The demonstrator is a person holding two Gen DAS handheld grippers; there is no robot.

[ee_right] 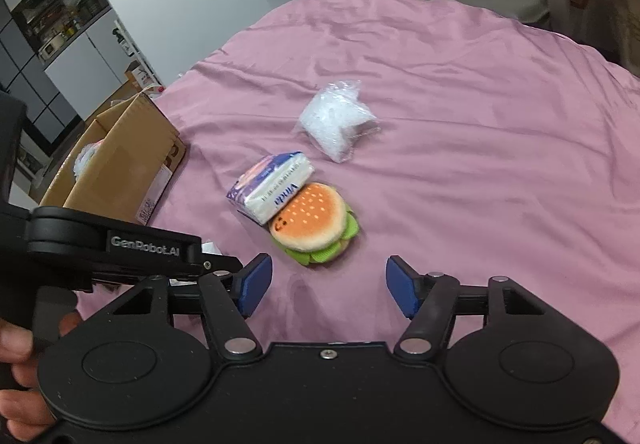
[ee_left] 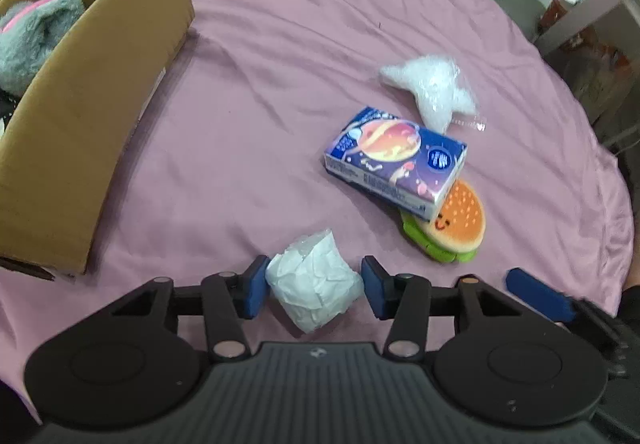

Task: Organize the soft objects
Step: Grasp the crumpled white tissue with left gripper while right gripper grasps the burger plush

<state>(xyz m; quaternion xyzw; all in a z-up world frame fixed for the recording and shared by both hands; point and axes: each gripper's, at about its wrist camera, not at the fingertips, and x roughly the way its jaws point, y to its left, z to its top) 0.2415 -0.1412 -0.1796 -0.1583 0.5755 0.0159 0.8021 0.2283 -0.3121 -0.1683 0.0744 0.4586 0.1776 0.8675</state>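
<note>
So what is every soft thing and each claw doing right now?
Crumpled white tissue wad: on the pink cloth, between the left claw pads.
Blue tissue pack: leaning on the burger.
Plush orange burger: lying flat, partly under the pack.
Clear bag of white stuffing: lying alone.
Cardboard box: open, grey plush inside.
Right claw: open, empty.

The left claw (ee_left: 314, 290) pinches a white wrapped wad (ee_left: 314, 284) on the pink cloth (ee_left: 248, 92).

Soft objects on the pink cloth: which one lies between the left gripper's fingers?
The crumpled white tissue wad; the tissue pack, burger plush and white bag lie farther off.
</note>
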